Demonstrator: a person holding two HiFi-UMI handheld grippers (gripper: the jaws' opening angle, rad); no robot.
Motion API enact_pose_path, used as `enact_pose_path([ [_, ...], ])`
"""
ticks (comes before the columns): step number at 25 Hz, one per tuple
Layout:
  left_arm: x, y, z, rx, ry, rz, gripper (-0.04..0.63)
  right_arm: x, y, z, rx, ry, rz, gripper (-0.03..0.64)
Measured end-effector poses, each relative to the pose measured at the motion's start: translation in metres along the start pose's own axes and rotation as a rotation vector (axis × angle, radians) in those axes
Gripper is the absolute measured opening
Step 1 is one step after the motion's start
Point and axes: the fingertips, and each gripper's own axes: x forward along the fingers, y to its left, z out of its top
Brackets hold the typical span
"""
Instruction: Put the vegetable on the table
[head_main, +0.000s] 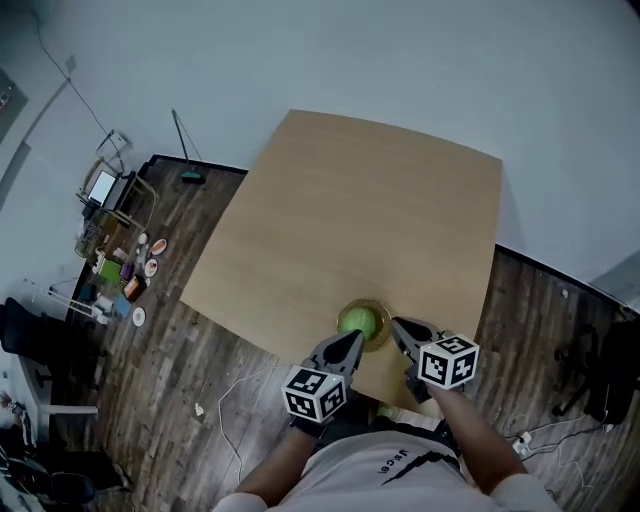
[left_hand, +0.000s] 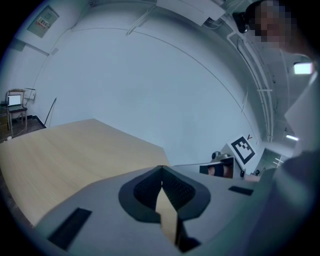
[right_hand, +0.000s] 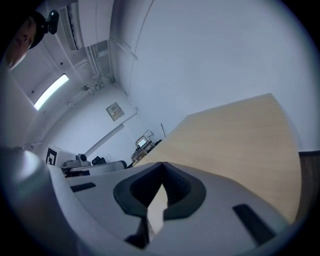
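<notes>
Gripping, left: the left gripper (left_hand: 161, 169) has its jaws pressed tip to tip with nothing between them; only pale wood shows through the slit below the tips.
Gripping, right: the right gripper (right_hand: 161, 166) is pressed together in the same way and carries nothing.
Placement: in the head view both grippers hover at the near edge of the table (head_main: 350, 210), one on each side of the vegetable. Their tips point in at it, near it but seemingly not touching.
Vegetable: the round green vegetable (head_main: 358, 321) sits in a shallow brown-rimmed dish (head_main: 383, 325), between the two grippers.
Dish: it stands on the tabletop, close to the near edge, with a wide stretch of light wood beyond it.
Done so far: apparently nothing, since the vegetable is still in the dish and neither gripper has hold of it.
Left to do: probably everything, namely spreading a pair of jaws, taking the vegetable, lifting it out and setting it on the wood.
Surroundings: a dark plank floor (head_main: 200, 370) lies around the table, and a cluttered rack (head_main: 115, 230) stands well apart at the left.
</notes>
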Motion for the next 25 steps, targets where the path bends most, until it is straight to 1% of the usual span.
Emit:
enact_pose_path([
  [4, -0.011, -0.030, 0.029, 0.027, -0.063, -0.028, 0.012, -0.024, 0.032, 0.034, -0.084, -0.090, 0.029, 0.015],
  [8, -0.019, -0.051, 0.053, 0.081, -0.118, -0.030, 0.012, -0.042, 0.052, 0.053, -0.157, -0.140, 0.049, 0.014],
  [11, -0.025, -0.058, 0.059, 0.094, -0.146, -0.024, 0.012, -0.050, 0.063, 0.054, -0.191, -0.148, 0.052, 0.014],
  [18, -0.040, -0.072, 0.066, 0.119, -0.189, -0.010, 0.012, -0.062, 0.079, 0.053, -0.233, -0.153, 0.065, 0.014],
  [25, -0.047, -0.076, 0.067, 0.126, -0.201, 0.000, 0.012, -0.064, 0.090, 0.053, -0.261, -0.155, 0.082, 0.014],
])
